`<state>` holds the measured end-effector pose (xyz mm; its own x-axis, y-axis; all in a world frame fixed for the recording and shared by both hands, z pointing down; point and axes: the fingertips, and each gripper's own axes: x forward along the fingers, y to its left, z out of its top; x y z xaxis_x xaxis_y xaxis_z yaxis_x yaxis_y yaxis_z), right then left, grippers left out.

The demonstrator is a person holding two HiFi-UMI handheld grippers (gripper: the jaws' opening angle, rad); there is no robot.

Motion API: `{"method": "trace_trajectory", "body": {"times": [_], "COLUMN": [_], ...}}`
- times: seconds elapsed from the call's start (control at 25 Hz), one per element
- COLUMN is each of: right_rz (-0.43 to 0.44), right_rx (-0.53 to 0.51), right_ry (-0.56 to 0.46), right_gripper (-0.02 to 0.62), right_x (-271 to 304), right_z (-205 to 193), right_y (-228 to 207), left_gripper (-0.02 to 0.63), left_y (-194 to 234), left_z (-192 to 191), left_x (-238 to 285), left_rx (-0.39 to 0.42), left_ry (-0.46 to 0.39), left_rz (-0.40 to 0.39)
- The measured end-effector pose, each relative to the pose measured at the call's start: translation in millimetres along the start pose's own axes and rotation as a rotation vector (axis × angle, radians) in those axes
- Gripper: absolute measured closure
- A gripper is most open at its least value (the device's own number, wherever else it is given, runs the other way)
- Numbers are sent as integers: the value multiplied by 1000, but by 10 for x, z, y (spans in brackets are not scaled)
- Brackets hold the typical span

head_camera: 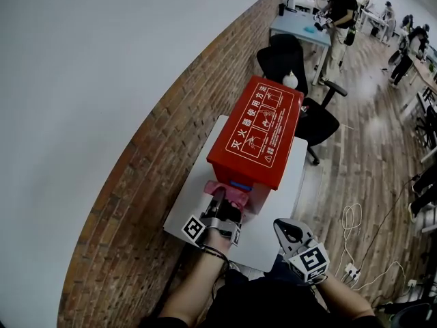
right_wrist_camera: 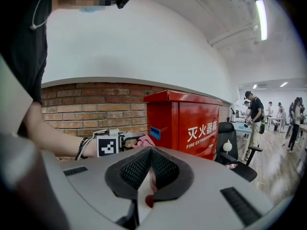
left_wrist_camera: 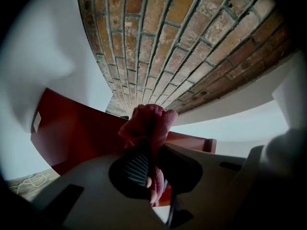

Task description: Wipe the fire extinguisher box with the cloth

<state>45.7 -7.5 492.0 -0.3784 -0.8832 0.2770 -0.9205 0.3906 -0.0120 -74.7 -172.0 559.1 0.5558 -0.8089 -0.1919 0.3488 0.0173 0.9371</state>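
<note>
**Box** point(head_camera: 263, 132): red, metal-looking, with white characters and diagrams on top. It stands on the white counter point(head_camera: 273, 217) with its long side along the brick wall point(head_camera: 150, 176). The right gripper view shows its front point(right_wrist_camera: 192, 123) printed in white, and a small blue label point(right_wrist_camera: 154, 132) on the near end.

**Cloth** point(head_camera: 222, 188): pink-red and bunched. It is against the lower near end of the box, just under the blue label. In the left gripper view it bulges out past the jaw tips point(left_wrist_camera: 148, 123), with the red box wall point(left_wrist_camera: 72, 133) behind it.

**Left hand-held gripper** point(head_camera: 220, 198): clenched on the cloth, jaws pointing at the box's near end. The marker cube sits at its left side. The person's bare forearm with dark wristbands runs back from it. It also shows in the right gripper view point(right_wrist_camera: 124, 140).

**Right hand-held gripper** point(head_camera: 290, 234): jaws pressed together, nothing between them point(right_wrist_camera: 149, 176). It is held at the counter's near edge, apart from the box, marker cube facing up.

**Surroundings:** black office chairs point(head_camera: 290, 60) stand beyond the box. White cables point(head_camera: 351, 217) lie on the wood floor at the right. A grey desk with people standing by it point(head_camera: 339, 19) is in the background.
</note>
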Motion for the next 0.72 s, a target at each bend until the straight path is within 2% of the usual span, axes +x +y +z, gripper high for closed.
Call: {"method": "trace_trajectory", "body": {"times": [0.72], "right_rz": [7], "right_rx": [2], "right_ry": [0], "right_gripper": [575], "right_x": [39], "right_z": [-1], "right_y": [-4], "left_gripper": [551], "left_y": [-336], "left_z": [-63], "left_x": [80], "left_rx": [-34], "left_ry": [-1], "left_rz": [-54]}}
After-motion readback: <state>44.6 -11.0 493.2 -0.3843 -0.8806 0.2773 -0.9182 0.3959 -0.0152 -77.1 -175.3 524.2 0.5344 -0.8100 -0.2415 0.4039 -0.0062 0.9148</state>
